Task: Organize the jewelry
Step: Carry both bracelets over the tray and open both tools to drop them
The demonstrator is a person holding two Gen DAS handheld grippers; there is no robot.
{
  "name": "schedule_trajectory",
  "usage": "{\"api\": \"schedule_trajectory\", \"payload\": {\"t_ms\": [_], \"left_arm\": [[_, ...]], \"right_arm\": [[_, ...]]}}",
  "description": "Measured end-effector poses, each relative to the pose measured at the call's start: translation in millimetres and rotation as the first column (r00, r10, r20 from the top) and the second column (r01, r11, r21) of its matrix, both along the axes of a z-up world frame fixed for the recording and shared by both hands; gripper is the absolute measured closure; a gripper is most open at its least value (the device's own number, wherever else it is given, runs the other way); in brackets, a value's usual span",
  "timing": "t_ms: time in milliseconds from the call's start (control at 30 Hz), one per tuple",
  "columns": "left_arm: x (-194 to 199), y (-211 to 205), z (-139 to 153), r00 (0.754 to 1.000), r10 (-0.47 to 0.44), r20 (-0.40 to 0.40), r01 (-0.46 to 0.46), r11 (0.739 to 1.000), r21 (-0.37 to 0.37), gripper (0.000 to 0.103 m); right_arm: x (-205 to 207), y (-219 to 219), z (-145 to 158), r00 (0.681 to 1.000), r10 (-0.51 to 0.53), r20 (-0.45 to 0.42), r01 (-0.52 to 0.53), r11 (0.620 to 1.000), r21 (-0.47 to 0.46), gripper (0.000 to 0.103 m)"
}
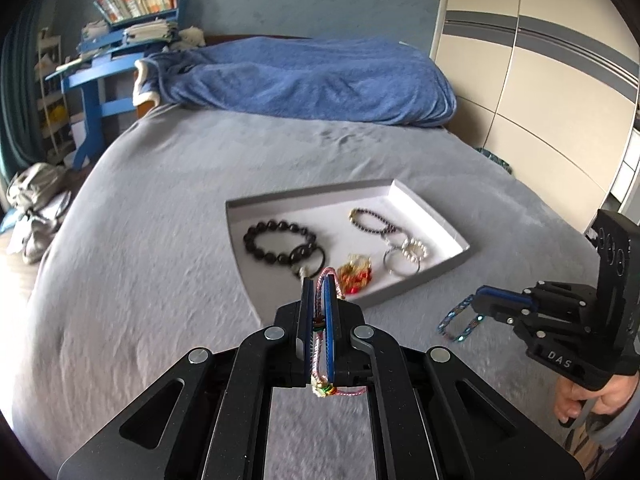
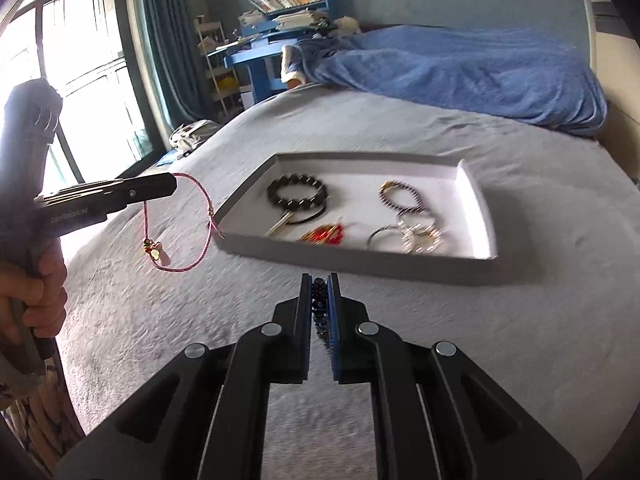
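One grey tray [image 2: 248, 190] lies on one bed [image 1: 160, 200], with two grippers above: the left gripper [image 1: 319, 280] pinches one pink cord bracelet [image 2: 176, 220] and the right gripper [image 2: 319, 278] one dark beaded bracelet [image 2: 319, 304]. Inside the tray I count one black bead bracelet [image 1: 280, 242], one purple bead bracelet [image 1: 372, 220], one pearl bracelet [image 1: 416, 249], one silver bangle [image 1: 400, 266] and one red-and-gold piece [image 1: 355, 274]

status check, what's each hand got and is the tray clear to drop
Left gripper shut on pink cord bracelet. Right gripper shut on blue bead bracelet. Tray half full, path open.
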State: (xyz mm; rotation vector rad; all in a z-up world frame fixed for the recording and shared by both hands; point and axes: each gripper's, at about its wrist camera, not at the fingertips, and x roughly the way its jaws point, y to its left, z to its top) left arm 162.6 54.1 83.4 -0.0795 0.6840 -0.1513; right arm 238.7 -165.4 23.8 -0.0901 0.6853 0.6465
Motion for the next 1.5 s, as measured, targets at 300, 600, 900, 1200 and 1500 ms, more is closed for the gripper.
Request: {"api": "schedule_trajectory", "payload": {"t_ms": [300, 600, 900, 1200, 1500], "left_arm": [[36.2, -5.9, 7.5, 1.0, 0.003, 0.009, -0.003, 1.0, 0.025, 0.098], [67.0, -1.8, -3.3, 1.0, 0.026, -0.014, -0.026, 0.999, 0.04, 0.098], [89.5, 4.5, -31.0, 0.997, 0.043, -0.062, -0.04, 0.998, 0.047, 0.098], [102.8, 12.2, -59.3, 0.992, 0.055, -0.112, -0.049, 0.997, 0.055, 0.098], [107.3, 16.5, -75.5, 0.987, 0.067, -0.143, -0.056, 0.995, 0.081, 0.083]], "right_arm": [[26.1, -17.1, 26.0, 0.998, -0.042, 0.036, 0.042, 0.999, 0.003, 0.096], [64.4, -19.7, 36.5, 0.997, -0.071, 0.037, 0.071, 0.998, 0.004, 0.096], [102.1, 5.9, 30.1, 0.999, -0.05, 0.004, 0.05, 0.999, -0.015, 0.096], [128.4, 39.4, 8.6, 0.998, -0.016, -0.067, 0.017, 1.0, 0.023, 0.096], [153.6, 38.6, -27.2, 0.988, -0.084, -0.129, 0.078, 0.996, -0.047, 0.096]]}}
